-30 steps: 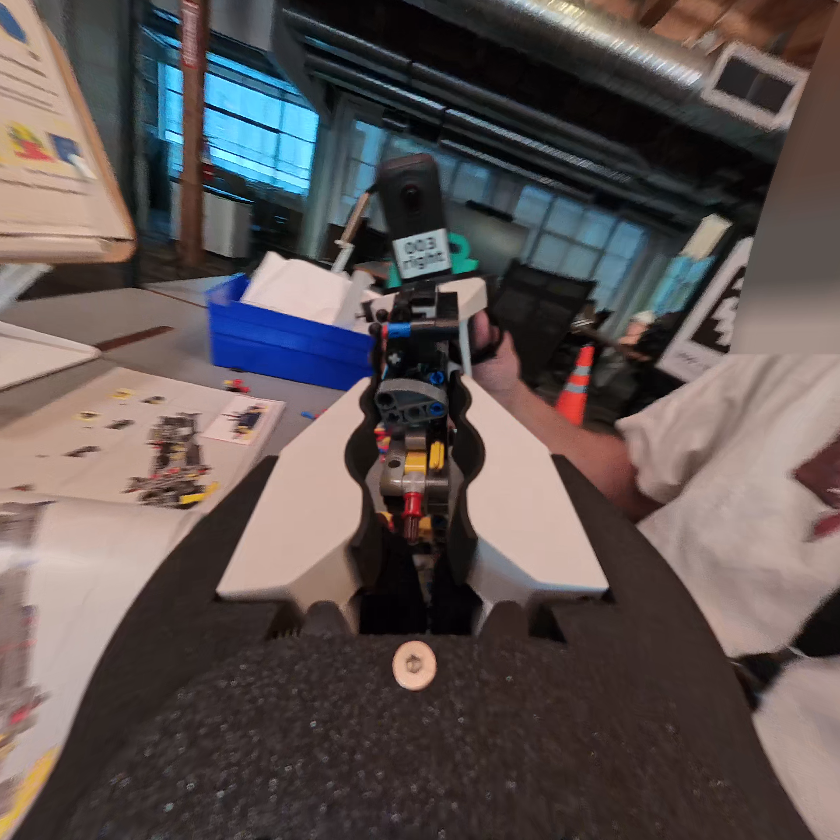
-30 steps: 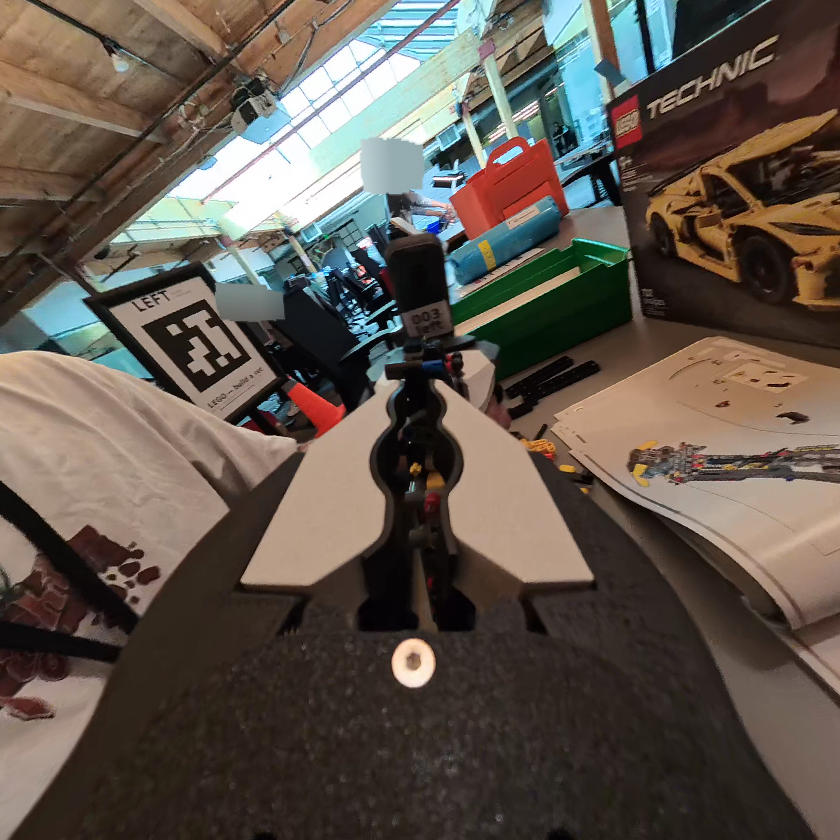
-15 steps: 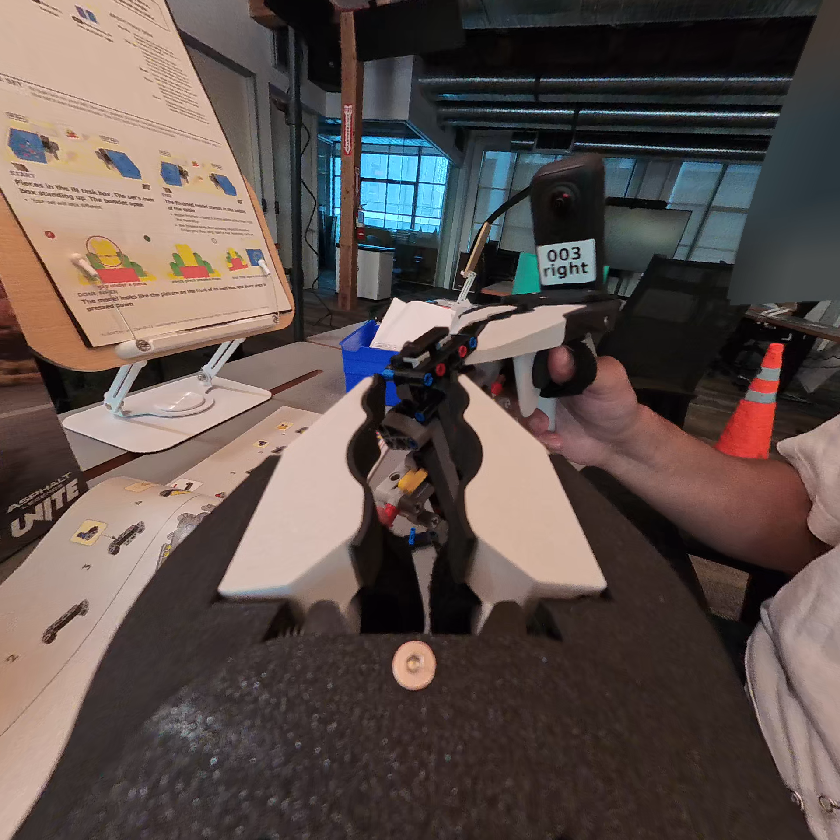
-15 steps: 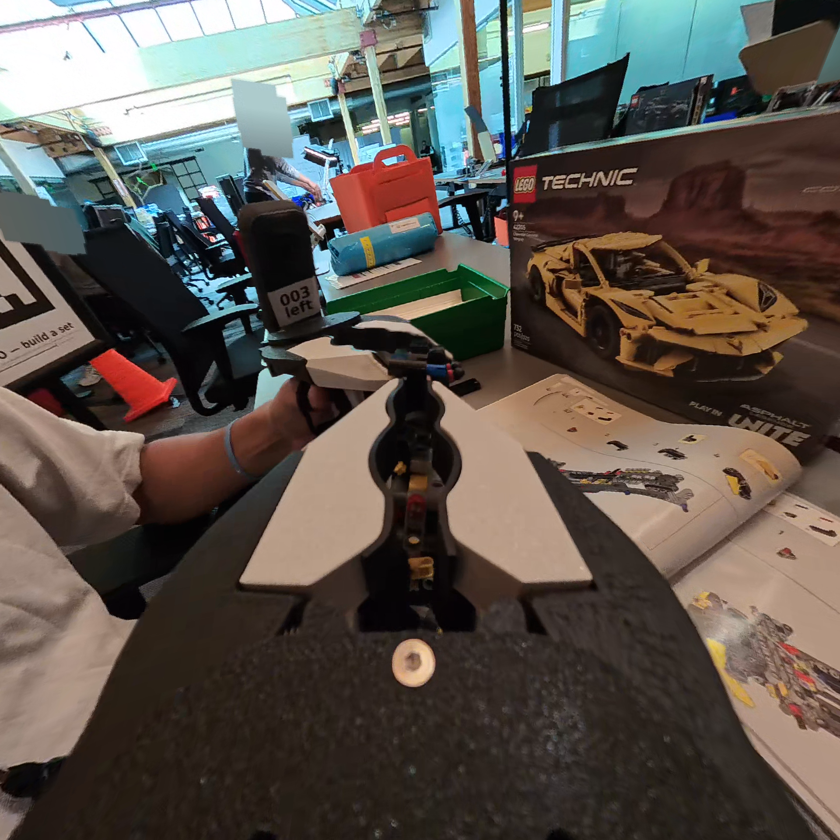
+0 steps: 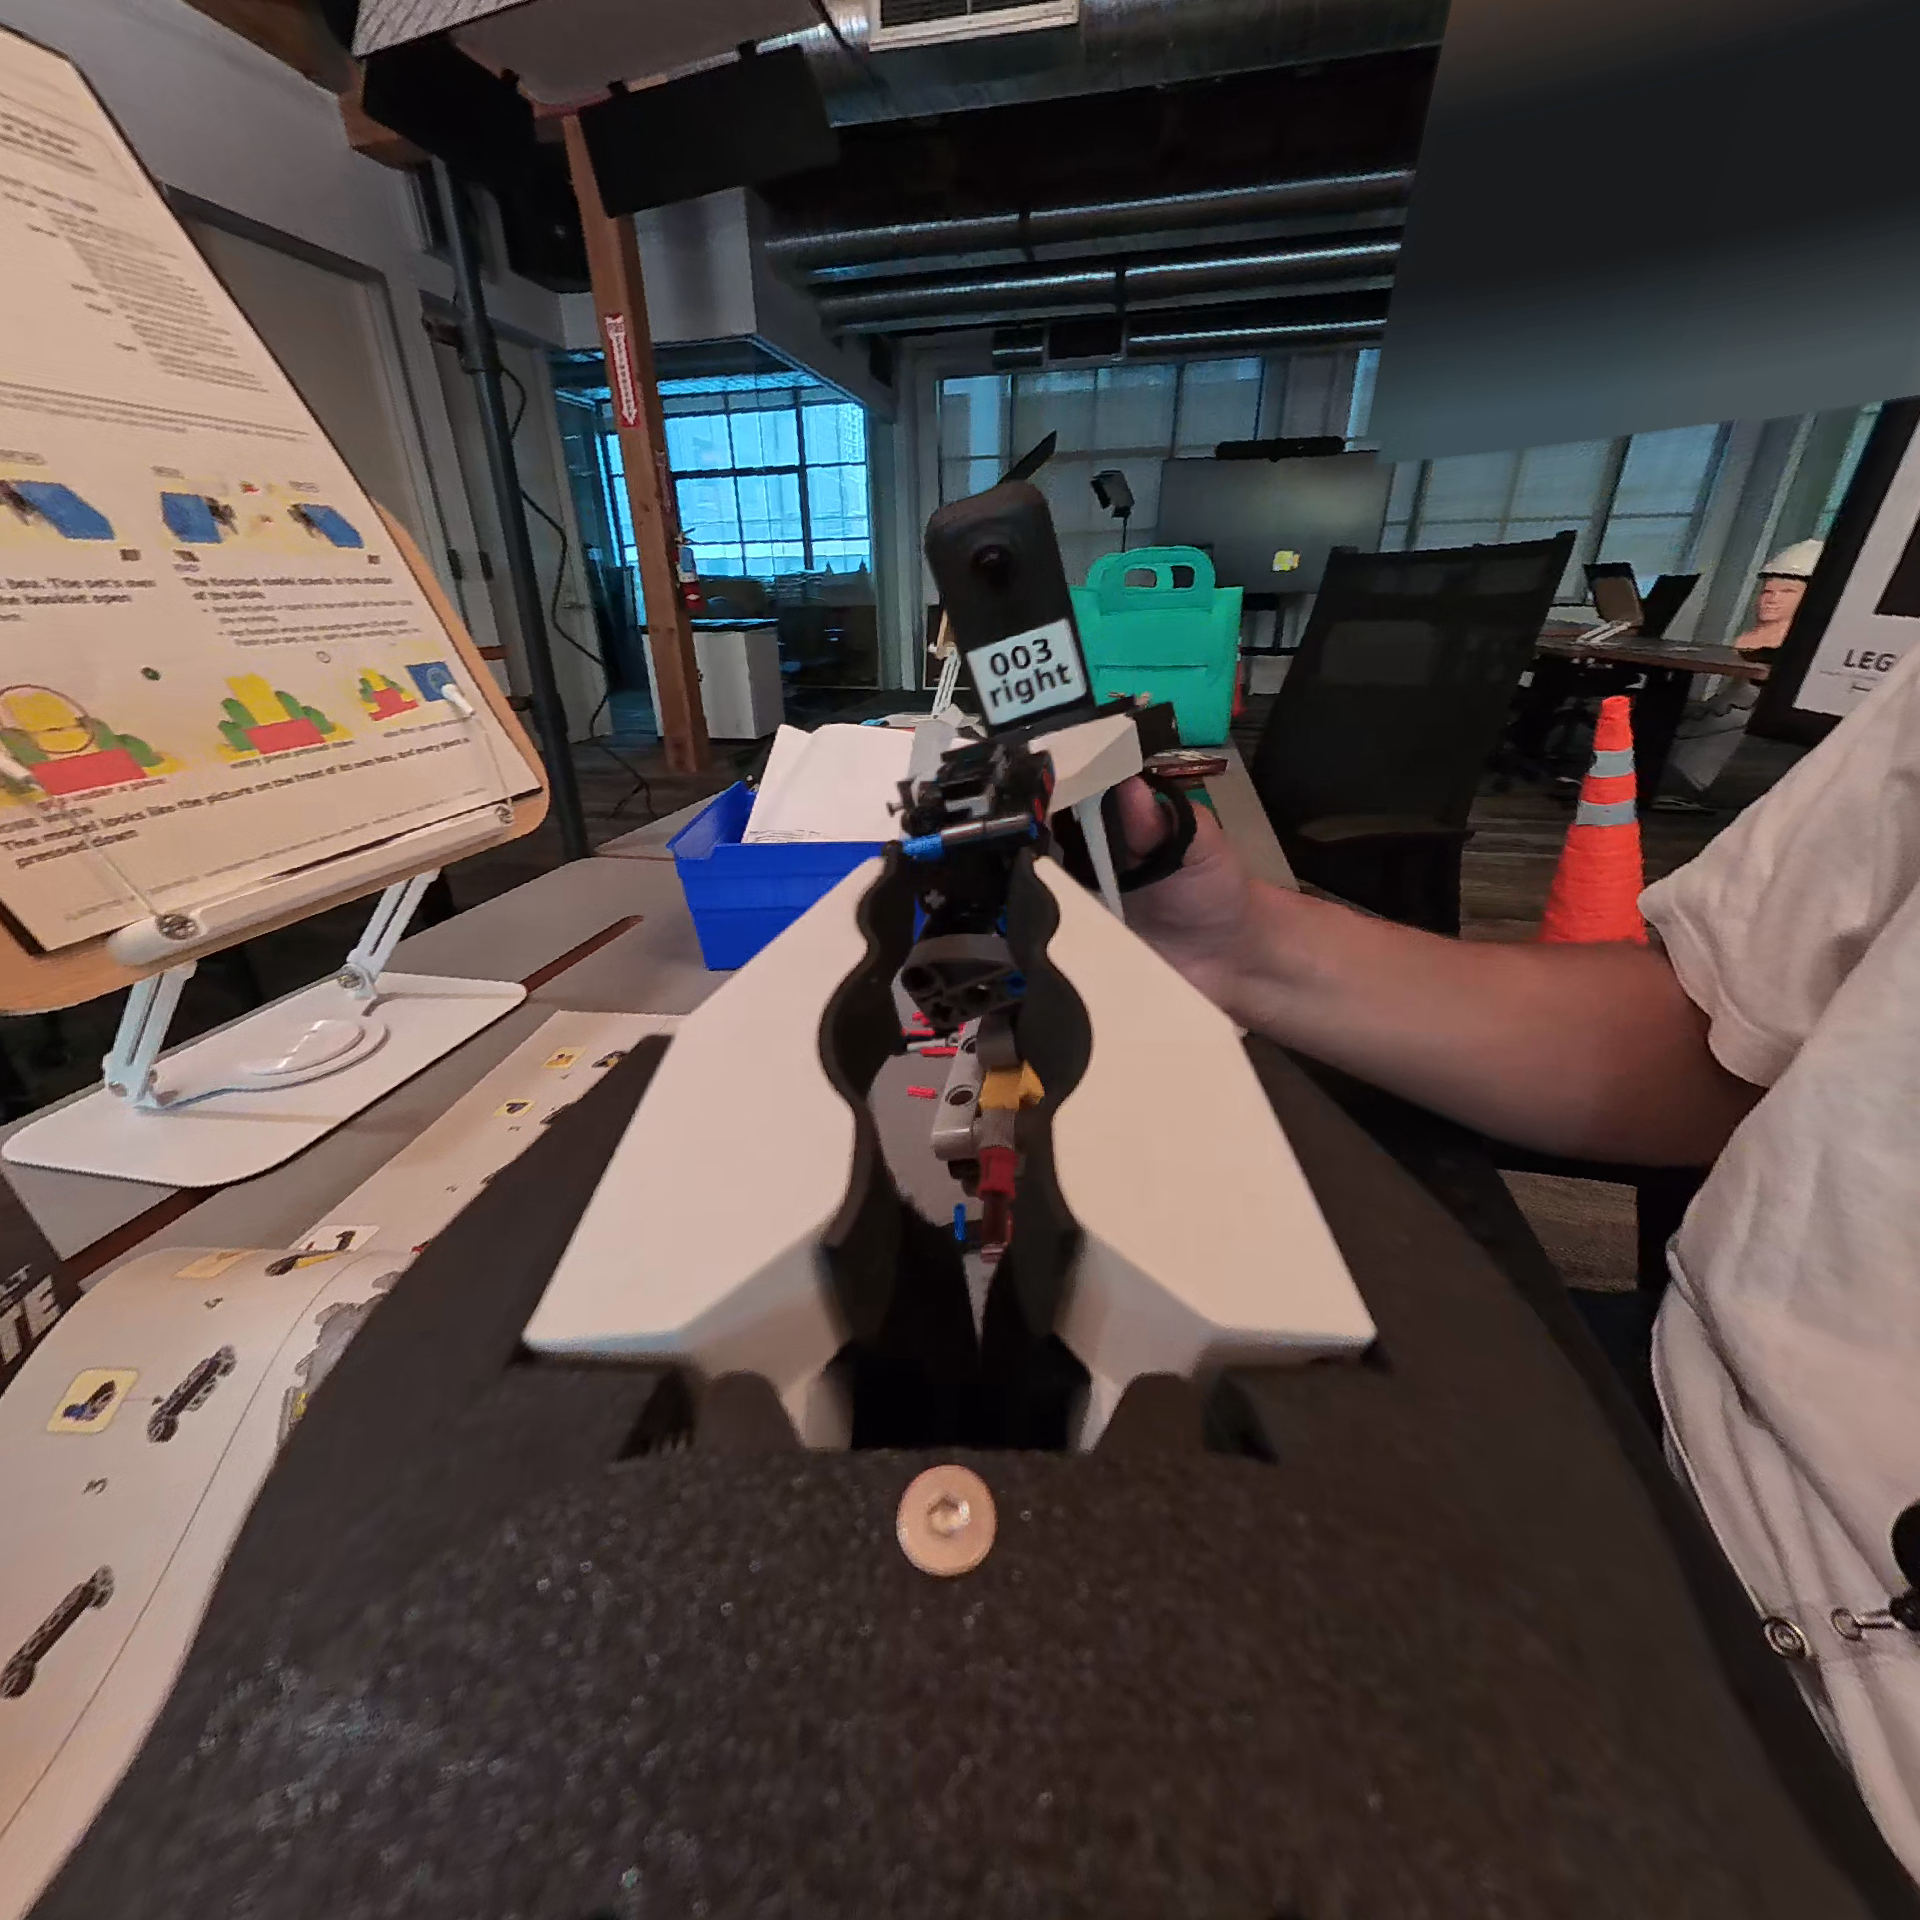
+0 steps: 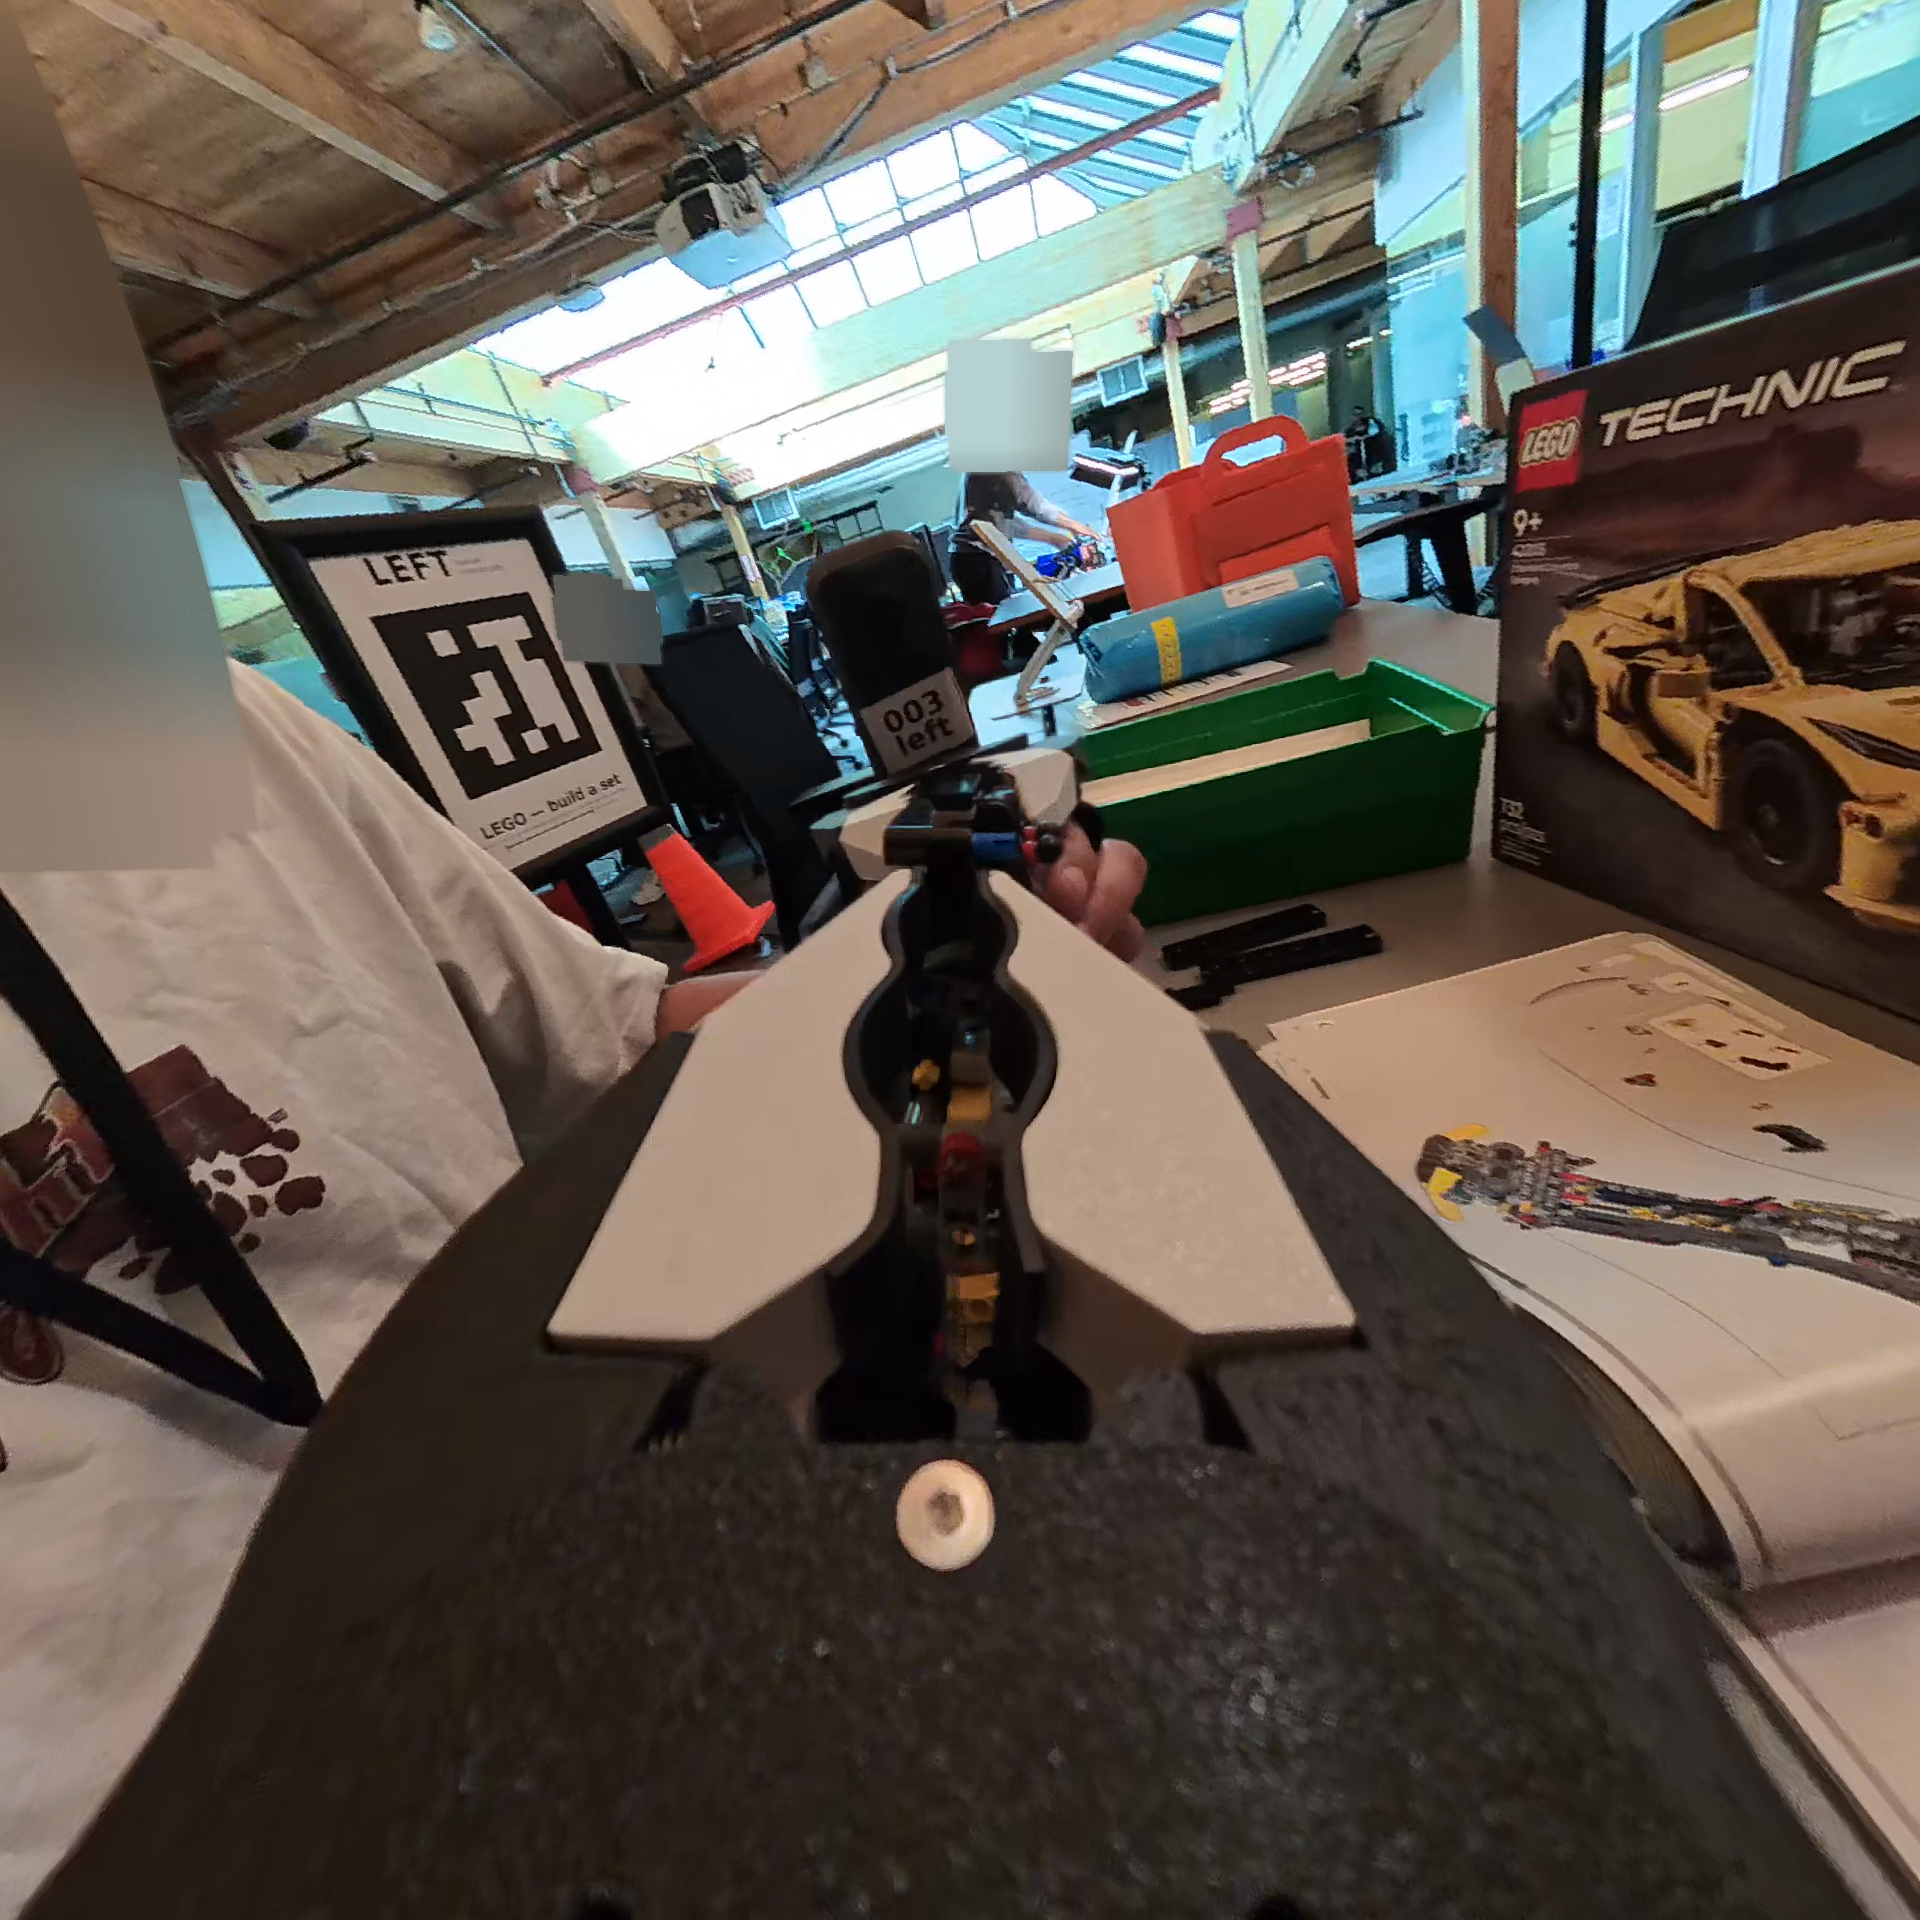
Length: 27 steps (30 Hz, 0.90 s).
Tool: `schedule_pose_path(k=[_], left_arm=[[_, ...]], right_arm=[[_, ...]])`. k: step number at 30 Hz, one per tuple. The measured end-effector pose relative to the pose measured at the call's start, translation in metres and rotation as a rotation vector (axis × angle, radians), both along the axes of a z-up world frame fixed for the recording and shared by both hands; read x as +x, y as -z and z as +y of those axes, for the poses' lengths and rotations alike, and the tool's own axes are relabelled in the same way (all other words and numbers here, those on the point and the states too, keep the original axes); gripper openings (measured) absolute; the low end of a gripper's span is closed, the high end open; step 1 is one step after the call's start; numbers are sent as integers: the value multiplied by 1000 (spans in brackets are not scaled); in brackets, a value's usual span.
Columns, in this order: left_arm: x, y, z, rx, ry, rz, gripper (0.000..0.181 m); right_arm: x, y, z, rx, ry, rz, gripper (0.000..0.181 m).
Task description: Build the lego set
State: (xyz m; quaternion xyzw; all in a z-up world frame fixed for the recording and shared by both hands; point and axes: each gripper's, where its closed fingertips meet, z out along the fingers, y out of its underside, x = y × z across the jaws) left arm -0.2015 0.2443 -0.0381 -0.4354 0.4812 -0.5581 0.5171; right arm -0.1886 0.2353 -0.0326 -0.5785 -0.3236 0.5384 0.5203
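Left wrist view: the left gripper (image 5: 961,914) is clamped on the lego build (image 5: 977,1070), a narrow assembly of black, grey, yellow and red parts running lengthwise between its white fingers (image 5: 727,1122), held up off the table. The far end of the build pokes past the fingertips, where a black cross-piece with blue pins meets the right gripper (image 5: 971,795) coming in from the opposite side. A hand (image 5: 1174,883) holds that gripper's handle, and a camera stands on top of it. Below, on the grey table (image 5: 582,935), an open manual (image 5: 135,1382) lies at the left, a blue bin (image 5: 774,883) holding white sheets sits just behind the fingertips, and small red parts are scattered near it. A tilted instruction board (image 5: 208,623) on a white stand rises at the left. Beyond are large windows, a teal bag and an orange cone (image 5: 1600,842).

Right wrist view: the right gripper (image 6: 951,883) is closed on the same lego build (image 6: 966,1174), which fills the slot between its fingers (image 6: 1143,1143). The left gripper (image 6: 961,821) faces it head-on at the build's far end, touching the black cross-piece. To the right on the table, the manual (image 6: 1662,1143) lies open, black beams (image 6: 1268,940) lie beside a green bin (image 6: 1309,800), and the set box (image 6: 1714,644) stands upright. A framed marker sign and the cone (image 6: 707,894) sit at the left, under wooden roof beams and skylights.
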Motion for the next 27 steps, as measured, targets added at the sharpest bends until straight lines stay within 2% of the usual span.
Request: schedule_pose_path(k=[5, 10, 15, 16, 22, 27], left_arm=[[-5, -9, -14, 119, 12, -53, 15], [-9, -11, -35, 295, 5, -80, 14], [-18, -6, -62, 354, 1, -62, 15], [-22, -3, -71, 366, 17, -46, 7], [-34, 1, -89, 280, -7, -52, 7], [-38, -1, -82, 238, -17, -79, 7]], right_arm=[[-5, -4, -14, 104, -44, -11, 7], [-8, -4, -35, 321, -30, -117, 6], [-17, 1, -61, 321, -60, -189, 7], [-21, 2, -68, 320, -62, -187, 7], [-32, 4, -83, 329, -43, -140, 8], [-36, 1, -75, 367, 14, -169, 7]])
